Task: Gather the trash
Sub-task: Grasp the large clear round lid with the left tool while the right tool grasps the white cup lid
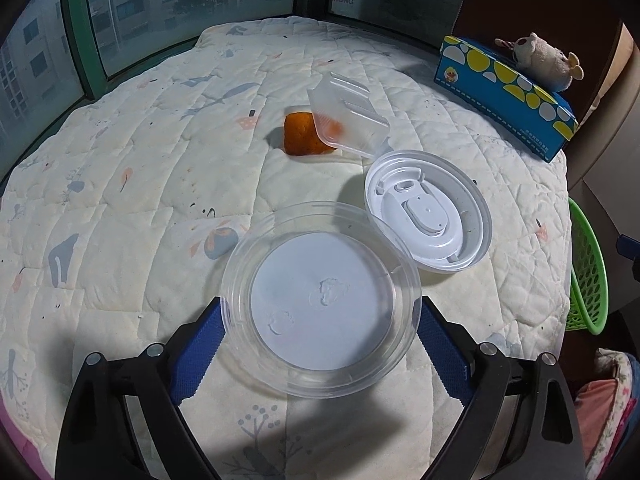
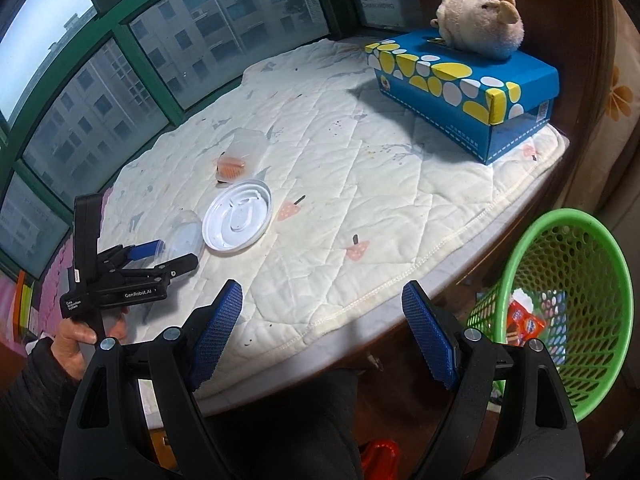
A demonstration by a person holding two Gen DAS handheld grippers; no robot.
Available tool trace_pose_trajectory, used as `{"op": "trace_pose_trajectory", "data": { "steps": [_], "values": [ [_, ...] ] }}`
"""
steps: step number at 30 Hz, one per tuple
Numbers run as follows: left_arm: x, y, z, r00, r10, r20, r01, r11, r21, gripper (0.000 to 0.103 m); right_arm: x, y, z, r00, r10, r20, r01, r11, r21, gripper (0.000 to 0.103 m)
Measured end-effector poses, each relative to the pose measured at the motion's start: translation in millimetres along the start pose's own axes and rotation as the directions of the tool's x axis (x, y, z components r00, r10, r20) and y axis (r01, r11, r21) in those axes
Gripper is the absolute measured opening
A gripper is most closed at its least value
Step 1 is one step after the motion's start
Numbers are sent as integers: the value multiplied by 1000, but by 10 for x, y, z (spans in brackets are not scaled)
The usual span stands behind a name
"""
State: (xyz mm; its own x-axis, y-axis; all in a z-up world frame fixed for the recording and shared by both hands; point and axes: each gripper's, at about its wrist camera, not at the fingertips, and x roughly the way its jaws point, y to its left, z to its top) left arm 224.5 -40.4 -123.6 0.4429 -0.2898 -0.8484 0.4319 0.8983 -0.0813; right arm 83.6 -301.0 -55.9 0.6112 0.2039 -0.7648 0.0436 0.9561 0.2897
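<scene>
A clear round plastic container (image 1: pixel 320 300) lies on the quilted mat (image 1: pixel 140 200). My left gripper (image 1: pixel 320 304) straddles it, with both blue pads against its rim. A white round lid (image 1: pixel 428 212) lies just beyond it. Farther back, a small clear tray (image 1: pixel 348 116) leans over an orange scrap (image 1: pixel 300 136). In the right wrist view the left gripper (image 2: pixel 172 254) is at the left, held by a hand, around the clear container (image 2: pixel 184 236) beside the lid (image 2: pixel 238 216). My right gripper (image 2: pixel 322 292) is open and empty over the mat's front edge.
A green mesh basket (image 2: pixel 580 280) with wrappers inside stands below the mat's edge at the right. A blue tissue box (image 2: pixel 468 88) with a plush toy (image 2: pixel 480 20) on it sits at the back right. Green-framed windows (image 2: pixel 120 40) border the far side.
</scene>
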Motion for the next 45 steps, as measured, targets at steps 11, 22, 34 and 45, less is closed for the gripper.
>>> {"op": "trace_pose_trajectory", "data": {
  "steps": [11, 22, 34, 45],
  "values": [
    [-389, 213, -60, 998, 31, 53, -27, 997, -69, 89, 347, 372, 119, 999, 14, -40, -19, 991, -131, 82],
    [-639, 456, -145, 995, 67, 75, -57, 990, -128, 89, 862, 841, 295, 998, 17, -68, -36, 956, -291, 93],
    [-693, 575, -206, 995, 64, 74, -51, 986, -159, 89, 1461, 1060, 397, 992, -53, -114, 2, 915, -404, 96],
    [-657, 586, -224, 997, 54, 63, -42, 983, -178, 89, 1649, 1026, 456, 991, -58, -124, 9, 930, -367, 93]
  ]
}}
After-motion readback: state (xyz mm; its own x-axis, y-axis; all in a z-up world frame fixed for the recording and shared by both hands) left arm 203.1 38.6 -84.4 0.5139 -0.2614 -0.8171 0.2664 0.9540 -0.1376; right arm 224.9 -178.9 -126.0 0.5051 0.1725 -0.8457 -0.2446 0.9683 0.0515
